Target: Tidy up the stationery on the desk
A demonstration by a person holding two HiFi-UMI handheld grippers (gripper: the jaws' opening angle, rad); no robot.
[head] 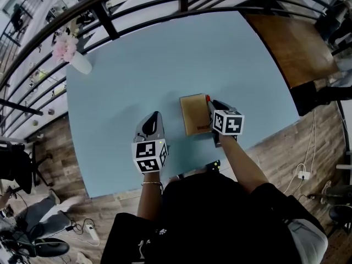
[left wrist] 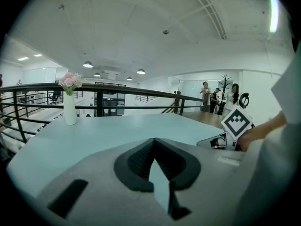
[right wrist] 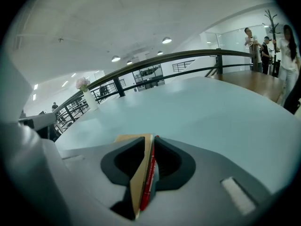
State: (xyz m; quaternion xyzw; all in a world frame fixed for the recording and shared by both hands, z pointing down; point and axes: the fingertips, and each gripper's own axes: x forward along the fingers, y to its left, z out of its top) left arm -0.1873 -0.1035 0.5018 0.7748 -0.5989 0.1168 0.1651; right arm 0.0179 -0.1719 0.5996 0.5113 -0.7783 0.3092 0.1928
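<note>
- Where the right tongs [right wrist: 149, 144] close, you see them pinching two things at once: one long edge of the brown notebook [head: 193, 114] and the red pen [right wrist: 148, 173] lying against it. Both sit at the near right of the pale blue counter [head: 165, 54].
- Left tongs [left wrist: 154, 142]: pressed together with nothing between them, low at the counter just left of the notebook and apart from it.
- Notebook, judged handling: light and thin. The card cover looks fairly stiff, yet it is likely to sag or fan open if you lift it by one edge alone. Take hold deep over the bound edge rather than the loose page edge. Which edge now sits in the tongs cannot be told.
- Pen, judged handling: light, rigid, smooth and round, so it is apt to roll or slide out of a shared pinch once the notebook flexes. For a sure grip, hold it alone, across the middle of the barrel.
- Risk, as a judgement: a combined grip loads the pads unevenly, and the pen would probably slip first.
- Vase of pink flowers [head: 77, 59]: stands at the far left corner, well apart from both tongs. It is fragile, so keep clear of it.
</note>
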